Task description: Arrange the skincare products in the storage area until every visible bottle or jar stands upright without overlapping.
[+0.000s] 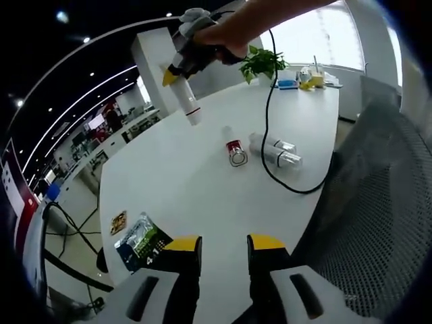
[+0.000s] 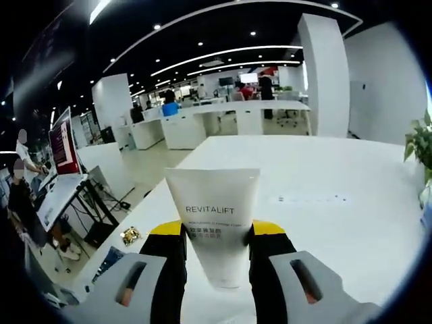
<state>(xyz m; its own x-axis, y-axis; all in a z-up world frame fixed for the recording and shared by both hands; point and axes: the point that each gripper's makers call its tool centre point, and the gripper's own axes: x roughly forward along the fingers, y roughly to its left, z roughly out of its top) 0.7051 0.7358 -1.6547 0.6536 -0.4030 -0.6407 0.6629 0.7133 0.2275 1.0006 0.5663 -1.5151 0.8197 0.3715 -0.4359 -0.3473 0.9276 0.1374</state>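
In the left gripper view the left gripper (image 1: 224, 251) stood with jaws apart, gripping nothing; ahead lay 2 bottles (image 1: 274, 150) and a small jar (image 1: 235, 153) on the white table (image 1: 175, 182), labels unreadable. The right gripper (image 2: 217, 236) clamped the REVITALIFT tube (image 2: 214, 219), its lower end hidden
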